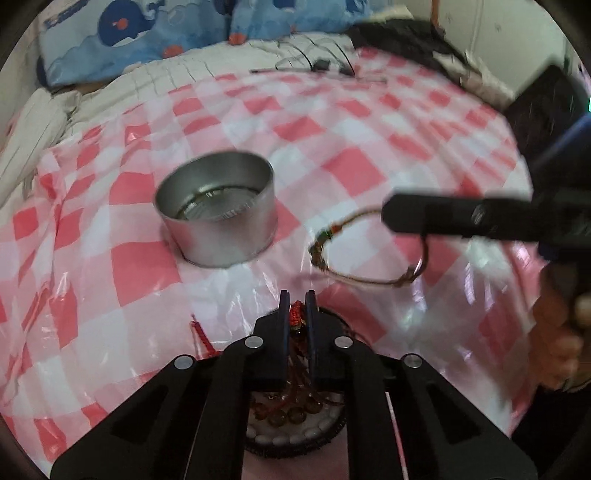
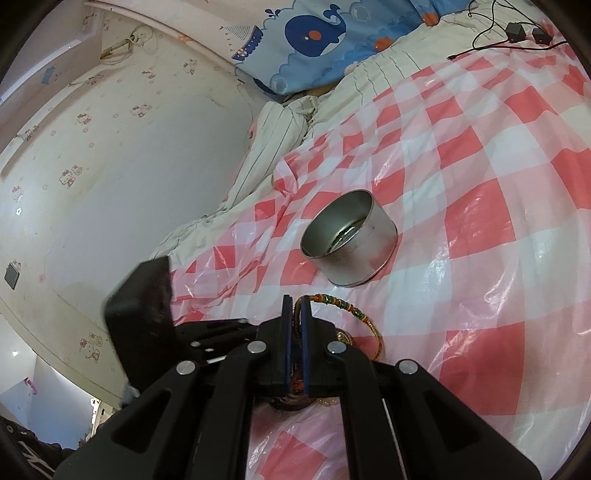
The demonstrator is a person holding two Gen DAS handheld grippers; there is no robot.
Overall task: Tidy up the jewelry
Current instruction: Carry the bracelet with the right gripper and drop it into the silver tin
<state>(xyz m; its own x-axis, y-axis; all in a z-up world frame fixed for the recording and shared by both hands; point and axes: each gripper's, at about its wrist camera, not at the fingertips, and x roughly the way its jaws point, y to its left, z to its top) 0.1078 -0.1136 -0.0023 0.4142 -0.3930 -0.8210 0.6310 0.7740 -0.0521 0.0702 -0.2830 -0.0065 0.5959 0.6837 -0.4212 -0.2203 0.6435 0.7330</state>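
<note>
A round silver tin (image 1: 218,210) stands open on the pink checked sheet; it also shows in the right wrist view (image 2: 349,238). My left gripper (image 1: 297,306) is shut on a red knotted cord bracelet (image 1: 296,317), held over a small round tray of beads (image 1: 295,424) below it. My right gripper (image 2: 297,306) is shut on a thin multicoloured woven bracelet (image 2: 332,301). In the left wrist view that bracelet (image 1: 354,258) hangs as a loop from the right gripper's fingers (image 1: 424,218), to the right of the tin and above the sheet.
The pink and white checked plastic sheet (image 1: 351,147) covers a bed. A blue whale-print pillow (image 2: 325,33) lies at the head. Black cables and adapters (image 2: 517,33) lie at the far edge. A wall (image 2: 110,166) runs along the bed's left side.
</note>
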